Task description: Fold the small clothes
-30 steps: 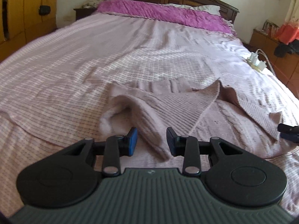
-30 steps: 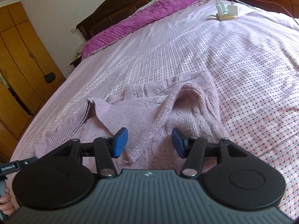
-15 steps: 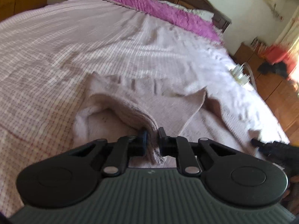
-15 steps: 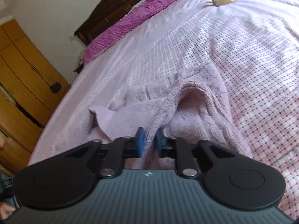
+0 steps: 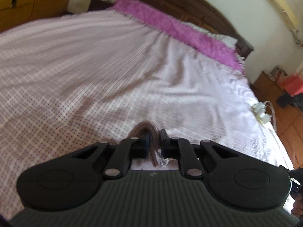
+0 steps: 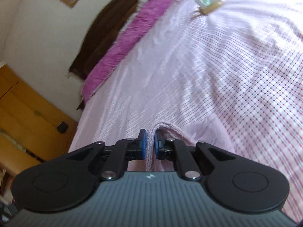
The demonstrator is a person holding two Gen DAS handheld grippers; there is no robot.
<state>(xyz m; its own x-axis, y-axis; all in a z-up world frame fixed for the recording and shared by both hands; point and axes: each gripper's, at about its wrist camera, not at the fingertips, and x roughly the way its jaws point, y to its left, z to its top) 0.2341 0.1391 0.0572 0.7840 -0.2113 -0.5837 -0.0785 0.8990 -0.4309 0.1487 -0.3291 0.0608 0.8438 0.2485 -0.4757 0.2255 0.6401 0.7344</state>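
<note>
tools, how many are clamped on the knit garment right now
2. The left tool pinches a fold of the pale pink knitted garment over the pink checked bedsheet; the right tool grips another edge of it. The rest of the garment is hidden.

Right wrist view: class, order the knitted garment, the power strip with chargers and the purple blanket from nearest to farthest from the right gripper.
1. Knitted garment: pinched between the fingers of the right gripper.
2. Purple blanket: across the bed's head, up and left.
3. Power strip with chargers: upper right on the checked bedspread; too close to the blanket to rank firmly.
</note>
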